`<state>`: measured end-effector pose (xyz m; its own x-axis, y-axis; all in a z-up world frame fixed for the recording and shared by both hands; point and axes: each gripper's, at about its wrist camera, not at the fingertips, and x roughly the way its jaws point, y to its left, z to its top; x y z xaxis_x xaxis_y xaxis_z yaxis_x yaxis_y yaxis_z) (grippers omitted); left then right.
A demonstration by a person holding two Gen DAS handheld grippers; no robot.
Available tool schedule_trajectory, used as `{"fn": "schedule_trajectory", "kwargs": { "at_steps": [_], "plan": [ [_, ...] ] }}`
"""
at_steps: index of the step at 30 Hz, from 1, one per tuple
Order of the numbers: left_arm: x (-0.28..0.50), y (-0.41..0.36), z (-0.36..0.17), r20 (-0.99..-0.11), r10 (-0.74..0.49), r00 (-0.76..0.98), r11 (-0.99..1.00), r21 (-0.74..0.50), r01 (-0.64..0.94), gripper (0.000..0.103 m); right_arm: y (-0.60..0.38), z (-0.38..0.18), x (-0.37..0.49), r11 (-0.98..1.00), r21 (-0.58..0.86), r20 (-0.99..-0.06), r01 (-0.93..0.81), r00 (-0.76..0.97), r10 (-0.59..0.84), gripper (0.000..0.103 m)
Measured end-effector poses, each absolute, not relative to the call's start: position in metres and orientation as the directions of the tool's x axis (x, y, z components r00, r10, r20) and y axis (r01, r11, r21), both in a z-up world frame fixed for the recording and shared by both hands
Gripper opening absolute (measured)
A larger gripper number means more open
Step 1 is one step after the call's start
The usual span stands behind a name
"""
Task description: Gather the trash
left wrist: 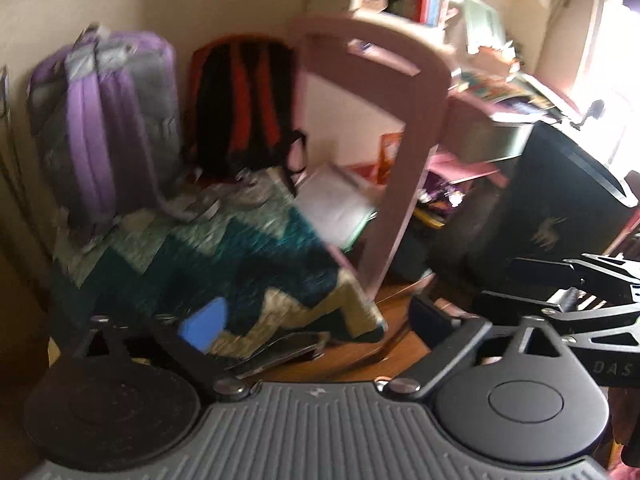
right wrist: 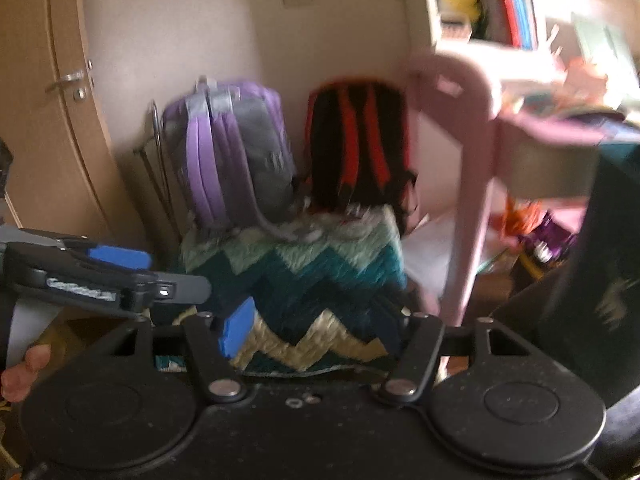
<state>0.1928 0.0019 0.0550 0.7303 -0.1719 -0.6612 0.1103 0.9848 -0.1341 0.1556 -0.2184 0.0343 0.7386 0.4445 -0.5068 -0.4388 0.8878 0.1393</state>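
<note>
Here both hand-held grippers, left (left wrist: 316,320) and right (right wrist: 320,316), seemingly gape empty above the zigzag rug (right wrist: 312,280).

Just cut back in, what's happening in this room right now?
A person is carrying a gripper in each hand toward a corner of a cluttered room. The left gripper and the right gripper are both open with nothing between their fingers. Ahead lie a zigzag rug, a purple backpack and a red and black backpack against the wall, beside a pink desk. Both views are blurred, and I cannot pick out any trash yet.
</note>
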Motion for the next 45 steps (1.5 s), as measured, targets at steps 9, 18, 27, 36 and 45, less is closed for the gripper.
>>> {"fn": "schedule_trajectory", "kwargs": {
  "at_steps": [9,18,27,36,45],
  "plan": [
    [0.230,0.060,-0.078,-0.731,-0.094,0.675,0.990,-0.142,-0.016,0.102,-0.165,-0.087,0.233,0.887,0.202,-0.668,-0.415,0.604,0.435,0.065],
    [0.265,0.096,-0.230,-0.855,-0.044,0.516,0.983,-0.130,-0.131,0.102,-0.123,-0.212,0.297,0.900,0.201,-0.778,-0.386,0.496,0.387,0.065],
    [0.301,0.116,-0.380,-0.962,-0.024,0.271,0.952,-0.105,-0.288,0.102,-0.082,-0.356,0.365,0.909,0.207,-0.897,-0.362,0.302,0.324,0.065],
    [0.315,0.115,-0.498,-0.994,-0.090,0.068,0.941,-0.107,-0.321,0.102,-0.051,-0.474,0.409,0.891,0.166,-0.951,-0.423,0.169,0.257,0.065],
    [0.325,0.124,-0.556,-0.990,-0.125,0.059,0.923,-0.138,-0.359,0.102,-0.021,-0.543,0.427,0.872,0.157,-0.965,-0.464,0.117,0.236,0.065]
  ]
}}
